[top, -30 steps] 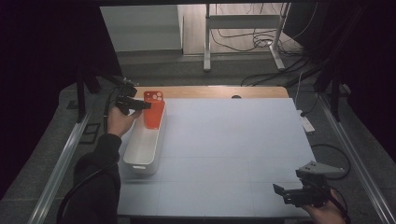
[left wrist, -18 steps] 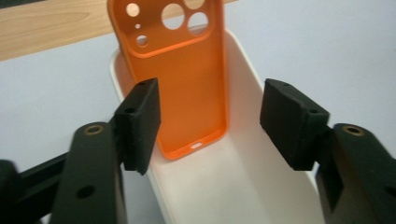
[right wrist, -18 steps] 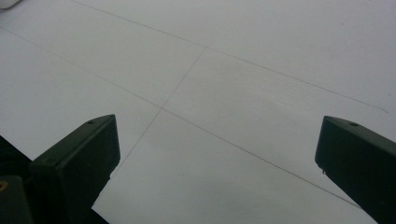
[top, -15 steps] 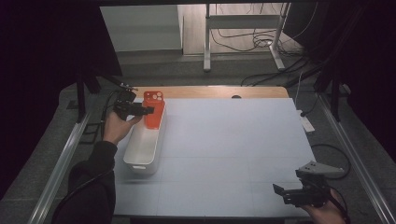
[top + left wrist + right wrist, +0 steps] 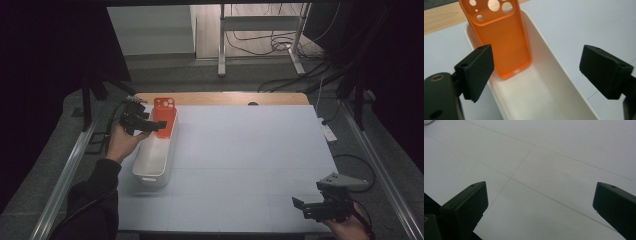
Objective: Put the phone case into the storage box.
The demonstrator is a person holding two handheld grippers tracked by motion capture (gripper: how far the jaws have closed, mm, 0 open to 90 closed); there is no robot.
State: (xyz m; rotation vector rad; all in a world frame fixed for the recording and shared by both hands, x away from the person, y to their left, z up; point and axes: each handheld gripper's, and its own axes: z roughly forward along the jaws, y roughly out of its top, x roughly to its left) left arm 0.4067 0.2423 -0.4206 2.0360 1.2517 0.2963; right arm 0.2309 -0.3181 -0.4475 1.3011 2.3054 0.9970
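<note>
An orange phone case [image 5: 164, 118] [image 5: 504, 37] leans upright against the far end of a long white bin [image 5: 154, 159] [image 5: 549, 82] at the table's left. My left gripper [image 5: 152, 125] [image 5: 536, 62] hovers at the bin's left rim, just short of the case. Its jaws have just been opening and now stand wide, with nothing between them. Down at the table's near right corner my right gripper [image 5: 301, 207] [image 5: 539, 195] is open over bare white surface and holds nothing.
The white table top [image 5: 250, 150] stretches between the two grippers, with a wooden strip [image 5: 225, 98] along its far edge. Metal rails [image 5: 65, 175] run down both sides. Cables and a stand's legs [image 5: 260, 45] lie on the floor beyond.
The left jaws have opened and let go of the orange case, which stays leaning in the bin. The left hand has drawn back a little to the left. The right gripper has not moved.
</note>
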